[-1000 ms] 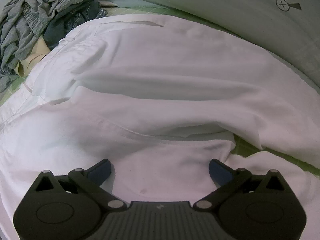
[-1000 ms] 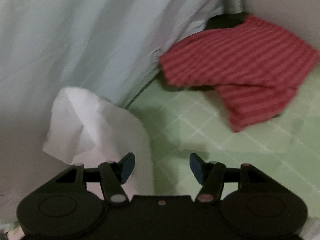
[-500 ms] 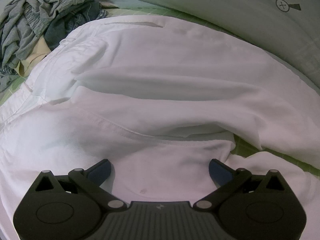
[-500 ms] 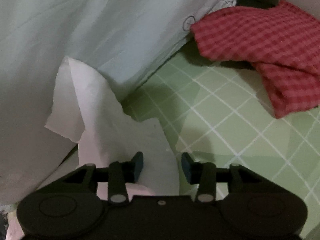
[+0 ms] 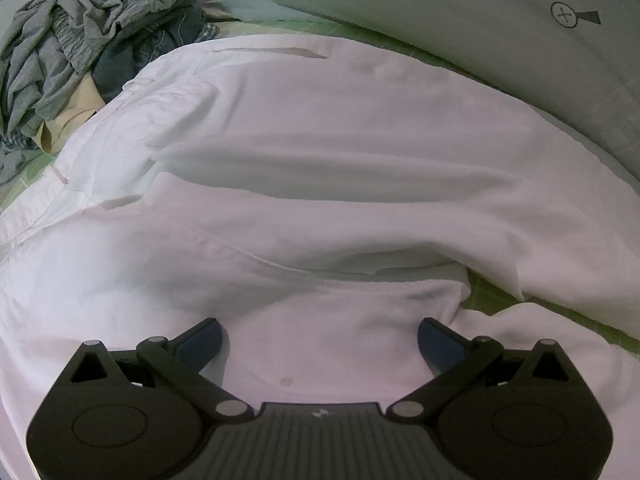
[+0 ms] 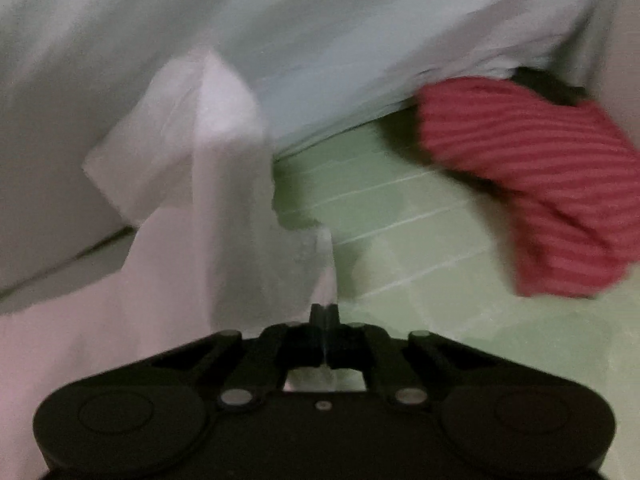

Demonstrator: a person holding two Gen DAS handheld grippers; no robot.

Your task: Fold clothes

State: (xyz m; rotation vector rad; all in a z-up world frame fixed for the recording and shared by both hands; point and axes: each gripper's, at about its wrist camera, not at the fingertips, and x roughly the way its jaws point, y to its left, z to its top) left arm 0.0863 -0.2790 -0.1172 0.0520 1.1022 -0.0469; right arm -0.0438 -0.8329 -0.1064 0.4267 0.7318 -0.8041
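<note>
Left wrist view: nothing differs from 1 s ago, same framing, same creases in the white garment (image 5: 320,168), which lies spread over the green checked sheet (image 5: 496,300) and fills most of the view. Left gripper (image 5: 319,334) hovers over the near part of the garment w/ its 2 fingers (image 5: 200,340) spread wide, nothing between them; can't tell whether the tips touch the cloth. A heap of grey and blue clothes (image 5: 80,40) sits at far left, touching the garment's far corner, and a pale bedcover (image 5: 480,12) w/ a small printed mark runs along the far right edge. Right wrist view: big change vs 1 s ago, when the jaws stood apart w/ bare sheet between them; now the right gripper (image 6: 325,312) is fully closed and pinches a thin edge of the white garment (image 6: 224,184), a sliver of cloth showing between the pads and behind them. The view has also shifted and rolled, so the folded red striped cloth (image 6: 540,176) now sits further right and lower, blurred, on the green checked sheet (image 6: 400,240). From the pinch the white fabric runs up and left to a raised fold that rests against the pale bedcover (image 6: 280,32) behind it.
</note>
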